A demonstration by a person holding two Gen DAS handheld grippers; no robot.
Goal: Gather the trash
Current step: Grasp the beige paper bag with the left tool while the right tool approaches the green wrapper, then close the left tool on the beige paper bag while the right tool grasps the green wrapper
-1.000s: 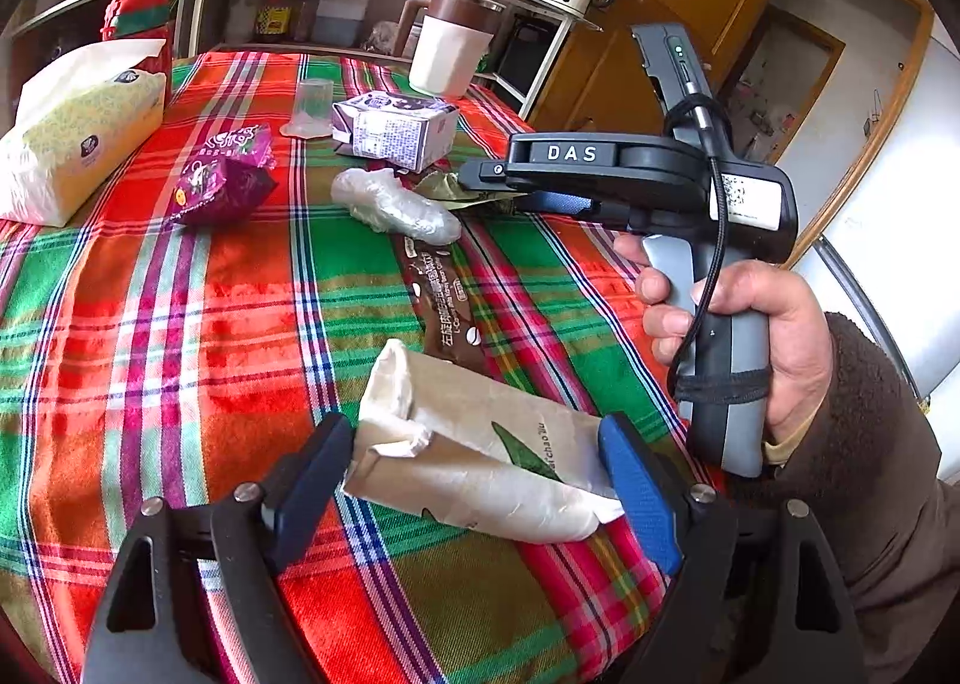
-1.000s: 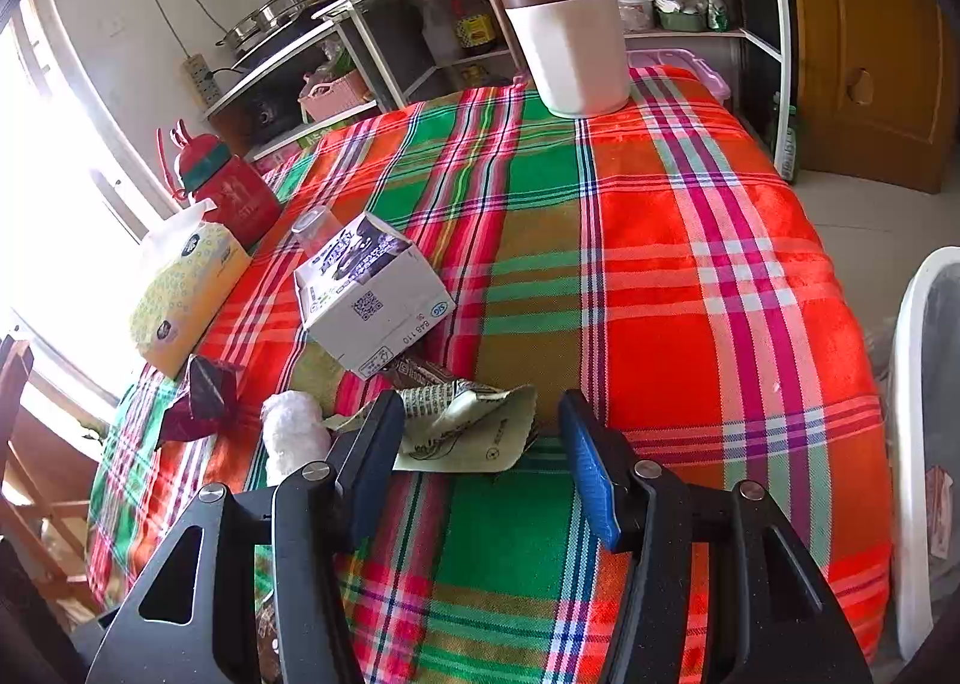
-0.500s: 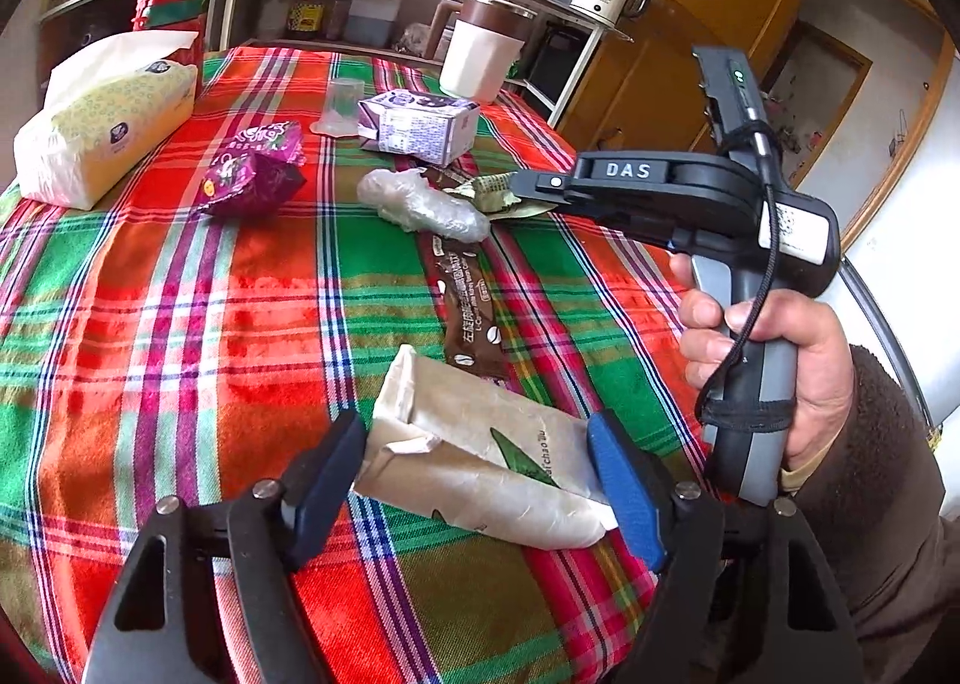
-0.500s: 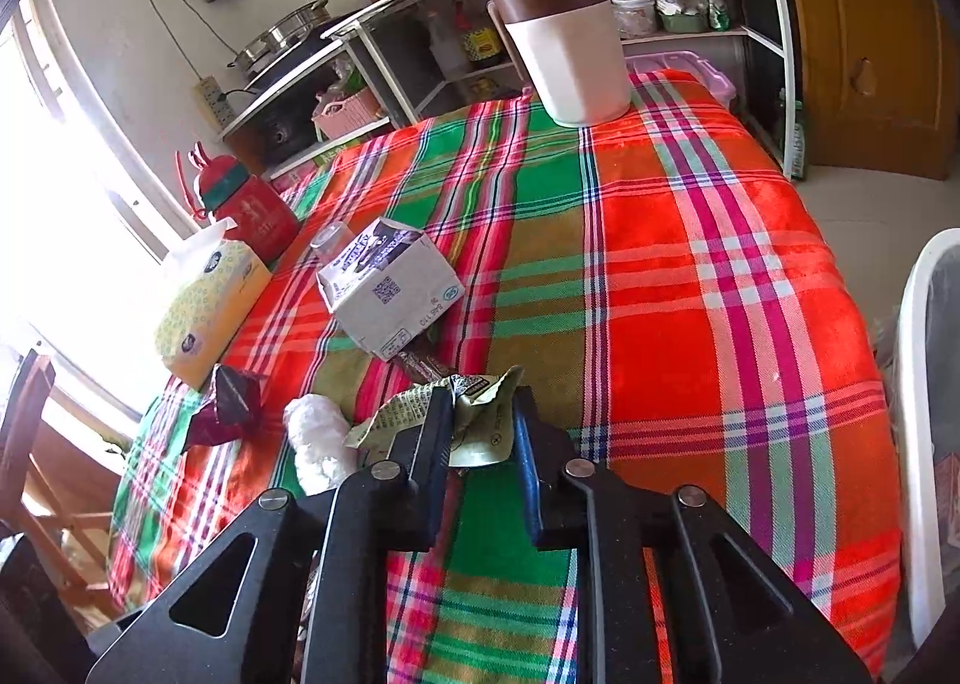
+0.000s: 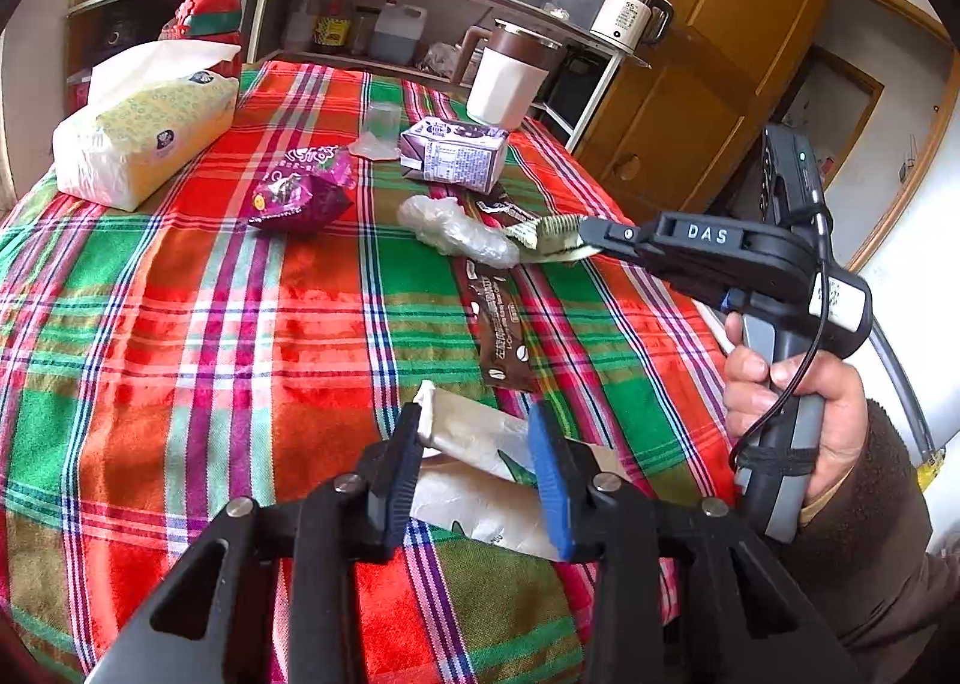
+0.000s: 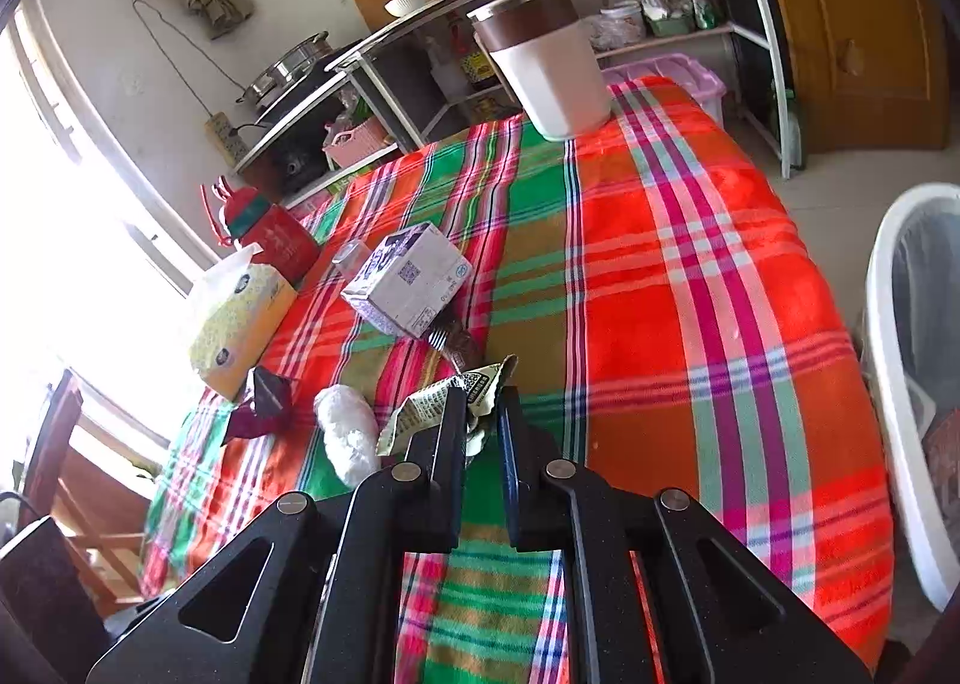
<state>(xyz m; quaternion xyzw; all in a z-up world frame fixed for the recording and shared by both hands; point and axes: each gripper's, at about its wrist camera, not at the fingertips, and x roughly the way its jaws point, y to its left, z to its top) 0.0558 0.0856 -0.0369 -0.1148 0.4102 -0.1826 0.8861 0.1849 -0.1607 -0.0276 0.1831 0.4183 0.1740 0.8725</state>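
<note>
A: In our left wrist view, the left gripper (image 5: 474,468) is closing around a white paper wrapper (image 5: 480,438), soft and light, lying just nearer us than the brown coffee sachet (image 5: 501,333).

B: In our right wrist view, the right gripper (image 6: 483,432) is clenched on a crinkly green wrapper (image 6: 444,399) beyond that sachet; its edge suits pinching.

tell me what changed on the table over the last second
Both grippers closed in. The right gripper shut on the green crumpled wrapper, which a second ago lay flat between open jaws. The left gripper is closing around the white paper packet, squeezing it narrower. The milk carton, purple snack bag, clear plastic wad and brown wrapper stayed put.
</note>
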